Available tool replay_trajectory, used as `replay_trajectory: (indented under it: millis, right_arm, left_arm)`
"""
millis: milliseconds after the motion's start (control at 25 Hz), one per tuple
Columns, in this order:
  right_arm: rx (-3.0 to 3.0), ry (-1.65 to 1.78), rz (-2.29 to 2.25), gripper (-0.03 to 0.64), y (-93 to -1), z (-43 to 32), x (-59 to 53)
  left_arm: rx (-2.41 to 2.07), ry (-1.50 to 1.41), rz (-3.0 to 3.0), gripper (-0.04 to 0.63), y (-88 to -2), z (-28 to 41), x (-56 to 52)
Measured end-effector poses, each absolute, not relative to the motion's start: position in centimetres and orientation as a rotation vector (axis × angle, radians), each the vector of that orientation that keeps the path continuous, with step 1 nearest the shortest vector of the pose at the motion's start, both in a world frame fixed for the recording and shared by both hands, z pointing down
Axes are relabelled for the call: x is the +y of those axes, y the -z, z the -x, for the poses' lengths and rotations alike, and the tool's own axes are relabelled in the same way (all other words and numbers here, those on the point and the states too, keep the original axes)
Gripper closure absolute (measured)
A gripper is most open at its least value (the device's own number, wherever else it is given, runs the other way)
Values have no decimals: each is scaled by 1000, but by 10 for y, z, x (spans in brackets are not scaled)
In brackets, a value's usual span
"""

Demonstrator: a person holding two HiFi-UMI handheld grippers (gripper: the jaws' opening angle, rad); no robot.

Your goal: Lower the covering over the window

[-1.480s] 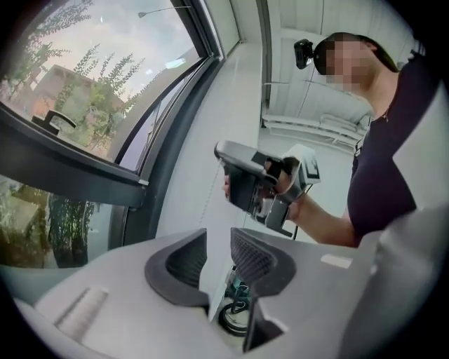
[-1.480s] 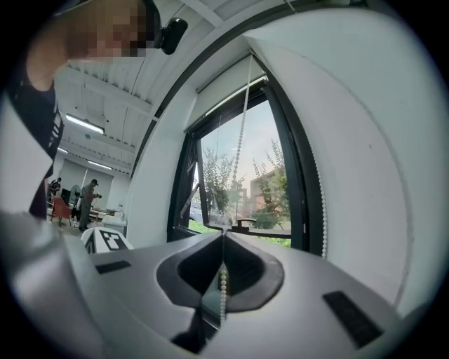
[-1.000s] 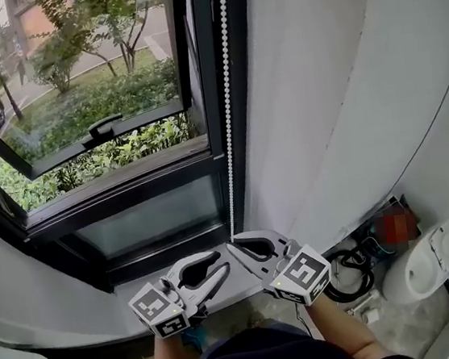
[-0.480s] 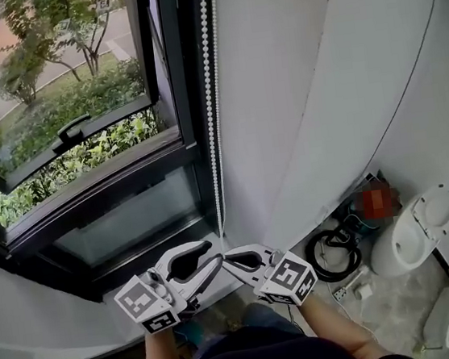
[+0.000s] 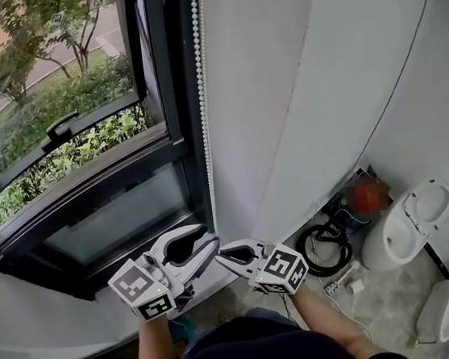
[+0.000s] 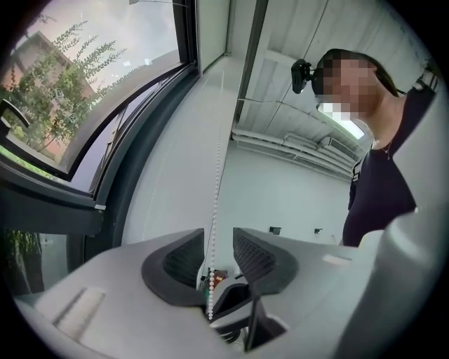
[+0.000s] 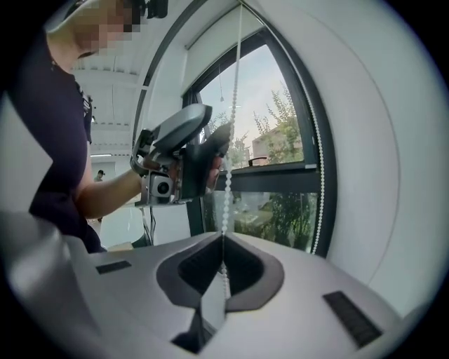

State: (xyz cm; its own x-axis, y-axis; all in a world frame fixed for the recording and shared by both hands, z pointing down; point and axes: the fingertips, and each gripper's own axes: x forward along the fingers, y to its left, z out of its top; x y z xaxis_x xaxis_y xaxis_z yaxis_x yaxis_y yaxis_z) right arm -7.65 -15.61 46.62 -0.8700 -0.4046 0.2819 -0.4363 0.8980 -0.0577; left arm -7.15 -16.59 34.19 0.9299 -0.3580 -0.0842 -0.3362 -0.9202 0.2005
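Head view: right gripper (image 5: 221, 255), clamped on the bead chain (image 5: 202, 96), had hauled it lower beside the uncovered window (image 5: 108, 221); blind out of frame | Left gripper view: left gripper (image 6: 219, 242) jaws just opening, chain loose between them | Right gripper view: chain pinched tight; handover for another pull looked likely.

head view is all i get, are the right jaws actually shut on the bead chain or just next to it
Observer: Shut on it. In the right gripper view, the right gripper has its jaws together, with the bead chain pinched between them.
Operator: ok and the left one, is it holding the chain too
Observer: No. In the left gripper view, the left gripper has its jaws apart. They have just been opening, and the chain hangs in the gap between the pads without being pressed.
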Motion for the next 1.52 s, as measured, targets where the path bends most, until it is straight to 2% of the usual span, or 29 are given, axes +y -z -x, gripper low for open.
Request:
replay_trajectory:
  millis: [520, 640, 920, 1080, 1360, 1520]
  right_arm:
    - [-2796, -183, -578, 603, -489, 80, -142]
    - [-2803, -189, -582, 603, -488, 81, -139]
    - [-2794, -181, -577, 603, -490, 75, -140]
    - [-2650, -72, -540, 603, -511, 74, -137]
    - [-2607, -174, -479, 603, -545, 75, -121]
    - [-2639, -281, -486, 603, -553, 71, -120]
  left_arm:
    - [-486, 102, -2906, 473, -354, 51, -172]
    - [-462, 69, -2917, 567, -355, 50, -170]
    - [-333, 106, -2831, 574, -357, 50, -162]
    - [-333, -29, -2872, 574, -379, 47, -157]
    - [-247, -71, -2783, 574, -414, 45, -142]
    - [-212, -1, -2712, 574, -423, 47, -138]
